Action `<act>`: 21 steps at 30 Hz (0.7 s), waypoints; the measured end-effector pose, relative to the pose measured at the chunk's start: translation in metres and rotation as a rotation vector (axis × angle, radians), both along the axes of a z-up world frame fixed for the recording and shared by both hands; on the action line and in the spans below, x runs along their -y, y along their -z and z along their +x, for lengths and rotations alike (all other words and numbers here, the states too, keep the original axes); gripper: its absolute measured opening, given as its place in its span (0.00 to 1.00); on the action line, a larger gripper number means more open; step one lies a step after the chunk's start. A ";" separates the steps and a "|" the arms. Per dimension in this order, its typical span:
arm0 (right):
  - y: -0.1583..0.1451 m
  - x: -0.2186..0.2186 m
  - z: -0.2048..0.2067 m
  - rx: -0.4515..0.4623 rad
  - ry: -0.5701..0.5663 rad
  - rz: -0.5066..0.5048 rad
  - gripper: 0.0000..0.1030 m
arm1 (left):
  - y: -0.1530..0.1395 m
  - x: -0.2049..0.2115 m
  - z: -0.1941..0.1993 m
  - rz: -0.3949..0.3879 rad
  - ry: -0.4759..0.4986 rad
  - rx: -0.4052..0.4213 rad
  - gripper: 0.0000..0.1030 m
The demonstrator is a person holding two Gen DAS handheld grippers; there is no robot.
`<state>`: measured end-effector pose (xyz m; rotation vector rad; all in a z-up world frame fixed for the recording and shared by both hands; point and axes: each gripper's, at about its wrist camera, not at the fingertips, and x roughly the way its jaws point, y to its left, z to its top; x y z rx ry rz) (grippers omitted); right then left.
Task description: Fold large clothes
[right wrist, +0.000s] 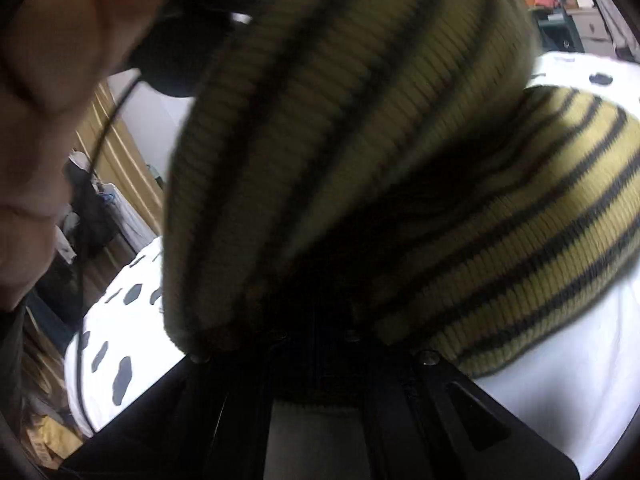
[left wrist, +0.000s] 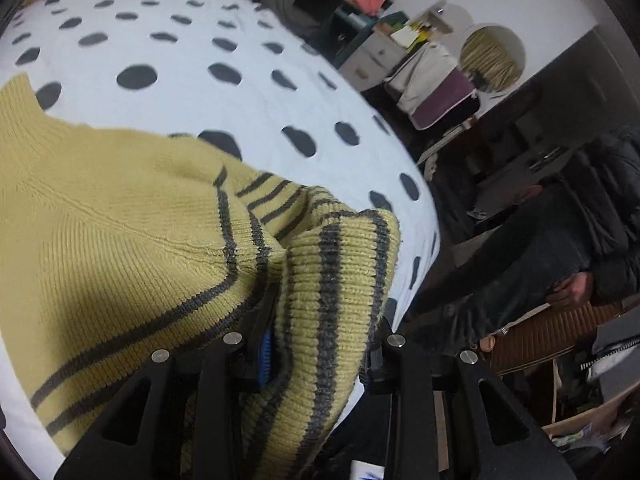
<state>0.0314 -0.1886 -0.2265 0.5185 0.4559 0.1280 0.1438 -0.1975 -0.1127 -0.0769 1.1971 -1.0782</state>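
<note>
The yellow striped sweater [left wrist: 120,220] lies spread on the dotted bed [left wrist: 180,52], stretching ahead and left of the left gripper [left wrist: 320,344], which pinches its ribbed hem, while the right gripper [right wrist: 320,344] seems to clamp another hem bunch, its jaws hidden by knit.

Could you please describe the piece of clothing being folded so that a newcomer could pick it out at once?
Start at the bed with the white cover dotted in dark spots. On its near side lies a mustard-yellow knitted sweater, its ribbed striped edge gripped by the left gripper and the right gripper. Thin dark stripes distinguish it from the plain clothes piled nearby.
</note>
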 end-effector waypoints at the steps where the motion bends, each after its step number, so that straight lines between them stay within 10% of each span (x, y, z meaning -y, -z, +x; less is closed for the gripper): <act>1: 0.000 0.003 -0.004 0.017 -0.002 0.016 0.00 | 0.005 0.003 0.003 0.021 0.007 -0.015 0.34; 4: -0.003 0.009 -0.023 0.059 0.003 0.044 0.05 | 0.010 0.009 0.010 0.038 0.007 -0.028 0.41; 7: -0.005 0.026 -0.045 0.019 0.014 0.087 0.11 | -0.002 0.019 -0.004 0.059 0.028 0.022 0.74; 9: -0.011 0.051 -0.066 -0.036 0.065 0.152 0.54 | -0.011 0.026 -0.017 0.109 0.036 0.087 0.83; 11: -0.025 0.085 -0.101 -0.018 0.194 0.168 0.76 | -0.018 0.030 -0.039 0.156 0.048 0.173 0.84; 17: -0.091 0.151 -0.129 0.031 0.301 0.109 0.74 | -0.042 -0.035 -0.067 0.053 -0.108 0.231 0.84; 21: -0.149 0.140 -0.088 0.111 0.100 0.094 0.50 | -0.040 -0.105 -0.064 0.067 -0.382 0.254 0.85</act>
